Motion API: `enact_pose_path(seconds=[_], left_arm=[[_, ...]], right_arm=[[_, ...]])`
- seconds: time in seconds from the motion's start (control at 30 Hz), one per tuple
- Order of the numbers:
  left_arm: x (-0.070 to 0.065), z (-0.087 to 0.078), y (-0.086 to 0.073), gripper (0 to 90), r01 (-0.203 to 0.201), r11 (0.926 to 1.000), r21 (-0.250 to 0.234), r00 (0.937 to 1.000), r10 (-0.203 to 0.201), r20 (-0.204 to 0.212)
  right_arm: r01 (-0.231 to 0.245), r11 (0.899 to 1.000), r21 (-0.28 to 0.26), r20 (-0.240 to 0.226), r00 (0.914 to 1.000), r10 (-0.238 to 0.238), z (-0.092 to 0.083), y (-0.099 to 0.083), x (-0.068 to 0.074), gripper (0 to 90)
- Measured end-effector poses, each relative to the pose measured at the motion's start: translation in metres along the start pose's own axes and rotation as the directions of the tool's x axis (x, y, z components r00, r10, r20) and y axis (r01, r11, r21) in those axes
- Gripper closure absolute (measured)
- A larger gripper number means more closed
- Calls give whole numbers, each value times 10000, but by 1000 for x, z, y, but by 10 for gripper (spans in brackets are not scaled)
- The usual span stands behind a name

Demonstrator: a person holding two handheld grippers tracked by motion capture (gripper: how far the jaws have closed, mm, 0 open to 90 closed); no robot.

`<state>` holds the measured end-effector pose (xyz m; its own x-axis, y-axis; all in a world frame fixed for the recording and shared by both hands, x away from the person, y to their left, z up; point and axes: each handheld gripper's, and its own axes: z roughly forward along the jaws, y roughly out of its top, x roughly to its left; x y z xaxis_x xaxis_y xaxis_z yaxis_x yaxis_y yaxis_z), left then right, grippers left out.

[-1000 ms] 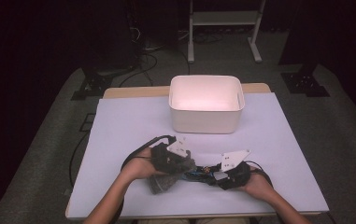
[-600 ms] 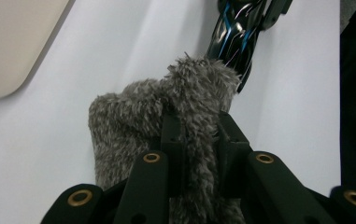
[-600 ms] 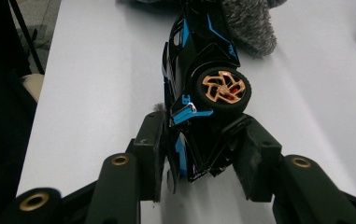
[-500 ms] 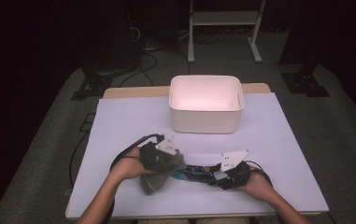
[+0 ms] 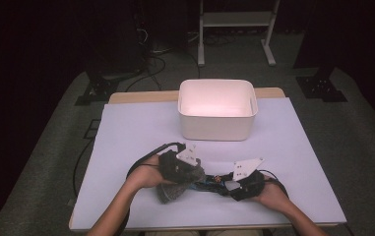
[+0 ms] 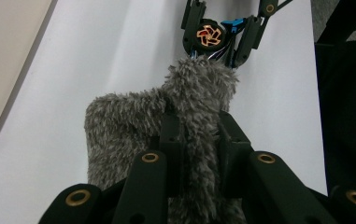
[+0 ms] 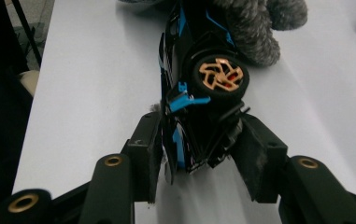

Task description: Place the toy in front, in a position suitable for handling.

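Looking down in the high view, a white-covered counter (image 5: 126, 128) fills the middle of the frame, with a white tub (image 5: 217, 110) standing at its upper centre. Low in the frame, the left gripper (image 5: 182, 172) sits left of centre and the right gripper (image 5: 241, 183) right of centre, each held in one hand. A grey furry cloth (image 5: 171, 191) hangs at the left gripper, and a black and blue toy car (image 5: 209, 184) lies between the two grippers, well below the tub.

Left gripper view: the jaws rise from the bottom edge and are clamped together on a fold of the furry cloth (image 6: 133, 126), which spreads across the lower centre. Beyond it, at the top centre, lies the toy car (image 6: 222, 32) with a gold-spoked wheel, its near end touching the cloth.

Right gripper view: the jaws stand either side of the toy car's (image 7: 199, 93) near end at lower centre; they have just been opening, the left jaw lies against the car's side, and a small gap shows at the right jaw. The furry cloth (image 7: 255, 28) covers the car's far end at the upper right.
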<state>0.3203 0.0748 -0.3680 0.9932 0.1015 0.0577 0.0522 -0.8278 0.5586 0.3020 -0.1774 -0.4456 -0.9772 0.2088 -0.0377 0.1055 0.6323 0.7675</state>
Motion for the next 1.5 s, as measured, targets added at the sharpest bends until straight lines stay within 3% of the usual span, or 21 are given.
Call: enact_pose_path(seconds=[0.13, 0.33, 0.57, 0.73, 0.87, 0.97, 1.2, 1.27, 1.43, 1.5], left_arm=[[0, 2, 5, 759, -98, 9999, 103, 10000, 98, 11], [-6, 22, 35, 760, -815, 9964, 231, 9961, 807, 350], [-12, 42, 65, 749, -1334, 9907, 260, 9892, 1315, 656], [-8, 38, 57, 750, -1094, 9938, 190, 9911, 1076, 779], [-3, 29, 46, 751, -881, 9952, 427, 9952, 861, 459], [2, 27, 40, 751, -504, 9984, 258, 9978, 492, 434], [-2, 35, 51, 750, -791, 9969, 19, 9942, 788, 728], [-7, 42, 60, 746, -1007, 9949, -53, 9907, 1007, 911], [-7, 40, 58, 746, -1082, 9941, 124, 9913, 1069, 772], [-3, 31, 48, 747, -948, 9949, 347, 9947, 932, 445]], right_arm=[[-55, 10000, 10, -44, 10000, 56, 0, 0, 0, 558], [-69, 10000, -54, -92, 9999, 68, 0, 1, 1, 564], [-129, 9998, -125, -145, 9998, 127, 1, 0, 0, 563], [-158, 9998, -121, -123, 9998, 156, 0, 0, 1, 563], [-140, 9998, -127, -111, 9998, 139, 0, 0, 0, 563], [-192, 9998, -92, -129, 9997, 191, 1, 0, 0, 560], [-145, 9999, -30, -117, 9998, 144, 2, 1, -1, 559], [-101, 9999, -55, -93, 9999, 101, 3, 1, 0, 558], [-128, 9999, -57, -65, 9999, 127, 3, 1, 0, 558], [-128, 9999, -44, -46, 9999, 128, 3, 1, 0, 558]])
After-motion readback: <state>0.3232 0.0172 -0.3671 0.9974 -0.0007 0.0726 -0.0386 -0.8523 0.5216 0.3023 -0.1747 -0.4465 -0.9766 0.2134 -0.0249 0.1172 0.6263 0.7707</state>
